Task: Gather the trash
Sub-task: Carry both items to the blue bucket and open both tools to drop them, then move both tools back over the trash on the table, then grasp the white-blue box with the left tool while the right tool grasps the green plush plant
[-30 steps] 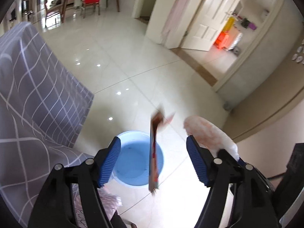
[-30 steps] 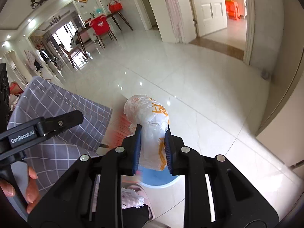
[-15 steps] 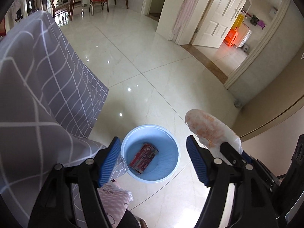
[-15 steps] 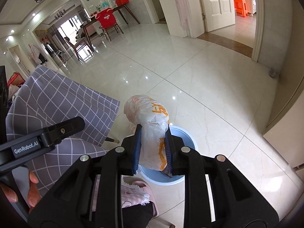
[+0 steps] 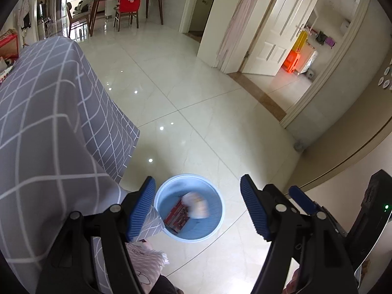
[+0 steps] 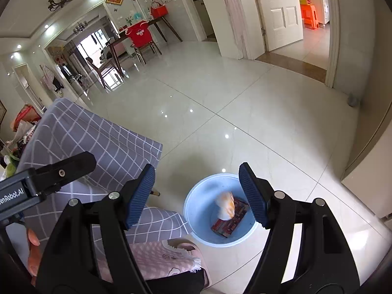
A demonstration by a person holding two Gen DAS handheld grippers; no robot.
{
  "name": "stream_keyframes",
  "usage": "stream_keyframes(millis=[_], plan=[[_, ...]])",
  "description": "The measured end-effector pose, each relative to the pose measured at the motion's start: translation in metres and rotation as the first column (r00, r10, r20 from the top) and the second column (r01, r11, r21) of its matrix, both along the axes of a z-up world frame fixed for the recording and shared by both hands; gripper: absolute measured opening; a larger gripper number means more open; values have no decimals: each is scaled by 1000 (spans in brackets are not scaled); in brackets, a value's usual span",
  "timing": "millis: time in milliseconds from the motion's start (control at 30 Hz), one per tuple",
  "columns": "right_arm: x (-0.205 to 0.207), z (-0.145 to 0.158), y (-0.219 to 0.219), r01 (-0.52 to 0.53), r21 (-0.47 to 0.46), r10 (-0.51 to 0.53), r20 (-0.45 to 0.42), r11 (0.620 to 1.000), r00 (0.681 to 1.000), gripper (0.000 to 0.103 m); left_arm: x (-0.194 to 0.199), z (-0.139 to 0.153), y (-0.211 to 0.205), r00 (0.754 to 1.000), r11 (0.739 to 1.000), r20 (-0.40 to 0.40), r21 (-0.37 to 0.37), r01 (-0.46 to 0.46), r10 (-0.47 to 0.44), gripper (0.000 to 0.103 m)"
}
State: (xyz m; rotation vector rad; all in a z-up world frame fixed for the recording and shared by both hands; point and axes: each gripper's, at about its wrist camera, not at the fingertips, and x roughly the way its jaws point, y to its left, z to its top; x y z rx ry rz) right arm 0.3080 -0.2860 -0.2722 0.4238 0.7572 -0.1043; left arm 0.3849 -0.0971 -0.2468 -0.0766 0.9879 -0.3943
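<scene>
A light blue bin (image 5: pixel 189 208) (image 6: pixel 220 210) stands on the tiled floor below both grippers. A red packet (image 5: pixel 177 214) (image 6: pixel 229 221) lies flat inside it. A white and orange plastic bag (image 5: pixel 197 204) (image 6: pixel 226 205), blurred, is dropping into the bin above the packet. My right gripper (image 6: pixel 197 194) hangs over the bin with its jaws opening and nothing between them. My left gripper (image 5: pixel 198 208) is open and empty, also above the bin. The right gripper's blue finger (image 5: pixel 301 199) shows at the lower right of the left wrist view.
A table draped in a grey checked cloth (image 5: pixel 49 127) (image 6: pixel 93 142) stands left of the bin. A pink cloth (image 6: pixel 156 257) hangs below it. A hand (image 6: pixel 33 257) holds the left gripper's handle. Doorways and dining chairs lie far across the glossy floor.
The right gripper opened and let go of the white and orange bag, which now falls into the bin. The red packet earlier dropped from the left gripper into the bin. Both grippers rose.
</scene>
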Motion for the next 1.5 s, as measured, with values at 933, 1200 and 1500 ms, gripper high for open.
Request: stream_keyframes(millis=[933,1200,1500], plan=[[-12,137,286,-498,-178,523,140,849,841,70,-110,109,344,822,848,242,-6,-531,516,75],[21,124,339,-560,-223,585,66,798,808,71,-93,78,395,817,824,114,-106,-556,566,74],[74,115,386,-623,-269,638,-42,734,769,78,-46,71,395,859,862,84,-83,-500,506,43]])
